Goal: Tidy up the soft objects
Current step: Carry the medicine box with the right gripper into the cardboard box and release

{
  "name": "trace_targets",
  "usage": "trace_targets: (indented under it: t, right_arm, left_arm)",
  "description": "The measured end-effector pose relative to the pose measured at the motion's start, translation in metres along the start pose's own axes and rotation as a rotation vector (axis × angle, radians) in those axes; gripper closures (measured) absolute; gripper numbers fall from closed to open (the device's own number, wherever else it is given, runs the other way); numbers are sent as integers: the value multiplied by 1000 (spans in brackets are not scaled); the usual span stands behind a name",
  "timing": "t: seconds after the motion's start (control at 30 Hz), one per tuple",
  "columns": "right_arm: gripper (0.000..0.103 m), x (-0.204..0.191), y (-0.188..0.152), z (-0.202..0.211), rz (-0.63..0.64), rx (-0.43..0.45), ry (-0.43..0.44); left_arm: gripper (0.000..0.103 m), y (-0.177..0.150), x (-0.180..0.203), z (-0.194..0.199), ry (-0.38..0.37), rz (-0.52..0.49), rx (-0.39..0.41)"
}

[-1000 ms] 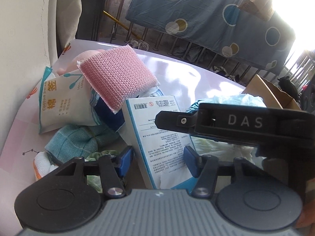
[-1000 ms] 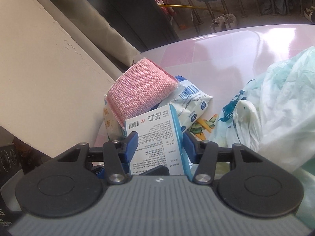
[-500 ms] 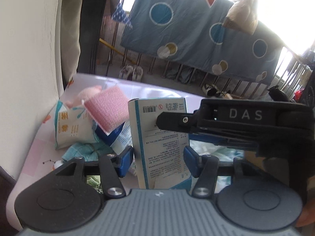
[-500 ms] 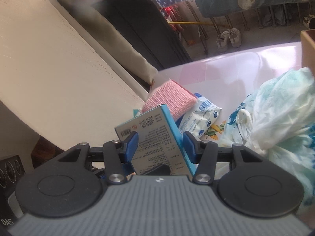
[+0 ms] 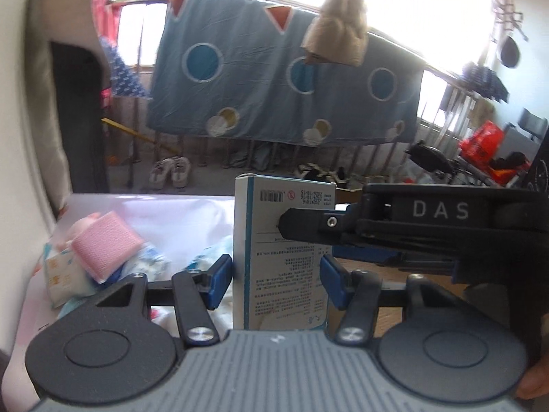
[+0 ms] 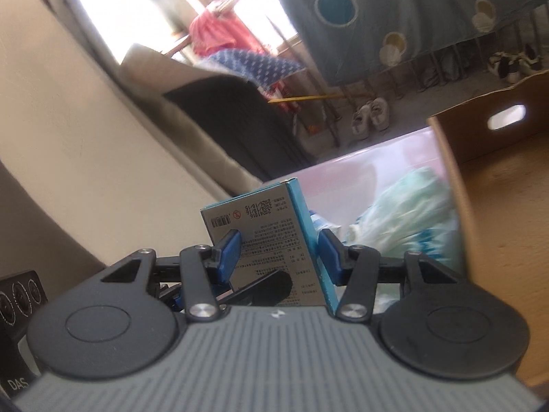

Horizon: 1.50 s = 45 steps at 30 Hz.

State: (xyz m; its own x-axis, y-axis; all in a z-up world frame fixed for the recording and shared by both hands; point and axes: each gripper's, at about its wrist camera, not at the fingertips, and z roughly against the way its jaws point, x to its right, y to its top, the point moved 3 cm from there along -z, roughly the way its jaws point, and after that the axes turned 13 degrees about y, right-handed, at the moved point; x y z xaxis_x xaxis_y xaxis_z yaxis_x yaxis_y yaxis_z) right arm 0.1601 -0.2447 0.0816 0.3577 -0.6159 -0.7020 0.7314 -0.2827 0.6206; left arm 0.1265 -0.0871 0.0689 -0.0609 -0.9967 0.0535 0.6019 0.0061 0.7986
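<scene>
bright windows (image 5: pixel 411 7); blue spotted sheet (image 5: pixel 274 79) on railing; cream wall (image 6: pixel 61 144)

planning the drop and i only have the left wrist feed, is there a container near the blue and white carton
Observer: yes, an open cardboard box stands just right of the carton, with a handle hole in its wall.
Operator: is the right gripper actually gripping it
Observer: yes, its blue fingers press on opposite sides of the carton.
Operator: anything beside the cardboard
Observer: a pale green plastic bag lies on the pink table next to the cardboard wall.
</scene>
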Motion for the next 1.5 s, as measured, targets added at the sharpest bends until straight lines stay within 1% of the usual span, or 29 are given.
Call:
trace_targets:
  t: [0.13, 0.23, 0.27, 0.37, 0.47, 0.6, 0.7, 0.8, 0.9, 1.0, 1.1, 1.2, 1.3, 1.33, 1.37, 1.43, 1.47, 1.5]
  right_arm:
    - [53, 34, 11, 53, -52, 58, -49]
    - [52, 66, 20, 82, -99, 82, -93]
    - [52, 80, 25, 86, -122, 86, -109]
    - [52, 120, 34, 90, -194, 86, -138]
    - [52, 163, 48, 87, -268, 78, -144]
    - [52, 217, 68, 71, -372, 44, -139]
    - [52, 254, 81, 43, -441, 2, -135]
    - [52, 288, 88, 12, -492, -33, -130]
    - [52, 321, 86, -11, -517, -60, -176]
    - [52, 347, 81, -22, -551, -77, -228]
    - [54, 360, 75, -31, -568, -112, -278]
    - [55, 362, 72, -40, -545, -155, -336]
    - [59, 359, 73, -54, -519, -190, -363]
    - [63, 358, 74, -62, -514, -200, -361]
    - [70, 358, 75, -72, -508, -211, -360]
    - [78, 358, 73, -88, -498, -241, -370]
    - [81, 358, 72, -95, -505, -251, -369]
    - [81, 359, 71, -101, -517, -255, -363]
  left_arm:
    - [46, 10, 51, -15, -74, -57, -19]
    - [46, 17, 85, -36, -127, -84, -61]
    - [46, 19, 96, -47, -141, -94, -84]
    - [46, 23, 125, -81, -166, -118, -153]
    - [46, 27, 149, -116, -175, -144, -213]
    - [46, 32, 168, -161, -133, -179, -261]
    - [46, 36, 181, -191, -95, -196, -294]
    - [41, 37, 179, -214, -63, -218, -293]
    - [40, 39, 176, -223, -25, -225, -288]
    - [40, 45, 160, -222, -41, -200, -285]
    - [39, 49, 141, -213, -40, -184, -268]
    - [39, 56, 122, -204, -12, -170, -254]
    - [39, 59, 97, -192, 1, -138, -239]
    - [39, 59, 89, -188, 5, -128, -234]
    - [39, 59, 81, -184, 12, -121, -232]
    - [39, 56, 64, -177, 28, -106, -231]
    - [39, 55, 56, -174, 35, -99, -229]
    - [39, 52, 47, -170, 42, -91, -229]
